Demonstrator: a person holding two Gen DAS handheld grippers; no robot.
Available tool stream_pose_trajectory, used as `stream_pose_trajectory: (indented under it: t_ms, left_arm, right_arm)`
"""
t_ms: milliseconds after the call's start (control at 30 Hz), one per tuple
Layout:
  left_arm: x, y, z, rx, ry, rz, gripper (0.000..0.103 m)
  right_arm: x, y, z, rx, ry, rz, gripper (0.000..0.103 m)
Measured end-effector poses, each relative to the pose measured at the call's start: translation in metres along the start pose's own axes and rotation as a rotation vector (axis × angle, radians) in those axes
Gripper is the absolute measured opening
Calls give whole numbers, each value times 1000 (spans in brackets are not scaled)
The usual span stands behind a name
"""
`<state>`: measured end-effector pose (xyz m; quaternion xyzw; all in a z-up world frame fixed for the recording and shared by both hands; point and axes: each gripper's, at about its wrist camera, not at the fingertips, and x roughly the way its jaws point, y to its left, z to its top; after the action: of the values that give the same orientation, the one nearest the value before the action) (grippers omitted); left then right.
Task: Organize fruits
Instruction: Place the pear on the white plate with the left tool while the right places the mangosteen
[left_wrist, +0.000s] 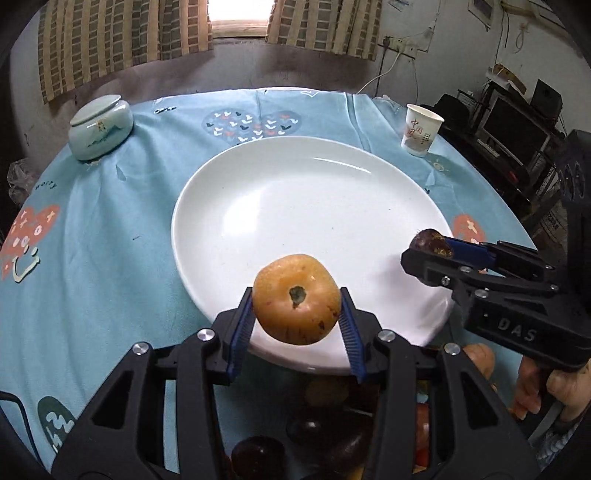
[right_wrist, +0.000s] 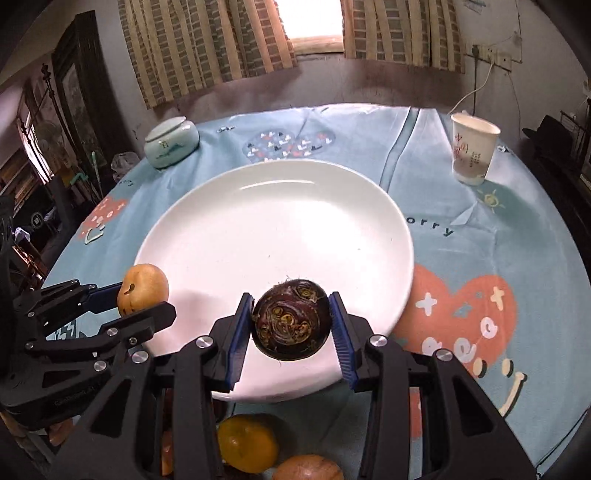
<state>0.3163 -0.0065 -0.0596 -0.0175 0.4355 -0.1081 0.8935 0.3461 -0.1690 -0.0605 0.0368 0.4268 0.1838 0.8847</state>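
Two sets of fingers clamping fruits (left_wrist: 296, 298) over plate (left_wrist: 295, 177) on blue tablecloth (left_wrist: 110, 229), curtained room.

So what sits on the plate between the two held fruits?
Nothing: the white plate is bare between the yellow fruit and the dark fruit, shown in the right wrist view.

A pale green lidded ceramic jar (left_wrist: 100, 127) sits far left on the blue patterned tablecloth (left_wrist: 110, 229). A paper cup (left_wrist: 421, 130) (red print on its side) stands upright far right. Striped curtains (right_wrist: 207, 44) hang beyond.
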Motion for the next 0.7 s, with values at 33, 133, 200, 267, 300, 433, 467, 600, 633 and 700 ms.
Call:
stream_pose_trajectory:
  t_ms: [33, 133, 200, 267, 300, 433, 467, 600, 633, 700]
  left_arm:
    - [4, 2, 0, -7, 7, 1, 45]
    - [6, -1, 0, 11, 0, -1, 51]
    - [2, -2, -1, 17, -12, -1, 60]
    - [-3, 0, 0, 14, -25, 2, 66]
    - [-6, 2, 0, 3, -28, -7, 66]
    - [-28, 16, 0, -36, -68, -18, 70]
    - [-36, 20, -2, -40, -86, -12, 75]
    - [-70, 47, -23, -85, -148, 52, 79]
    - [-78, 56, -35, -107, -155, 72, 80]
    - [-88, 68, -58, -137, -154, 94, 80]
  right_arm:
    - [-1, 1, 0, -5, -5, 1, 42]
    - [-1, 4, -1, -37, 0, -45, 73]
    - [-5, 6, -2, -41, -12, -41, 73]
    - [-10, 8, -1, -49, -32, -45, 73]
    - [-15, 8, -1, -47, -44, -44, 73]
    - [-51, 6, 0, -32, -135, -6, 73]
    - [-58, 5, -1, -29, -150, -2, 73]
    - [-84, 1, -22, 7, -208, 16, 74]
    - [-85, -2, -30, 23, -209, 12, 75]
    - [-88, -8, -48, 57, -200, -4, 75]
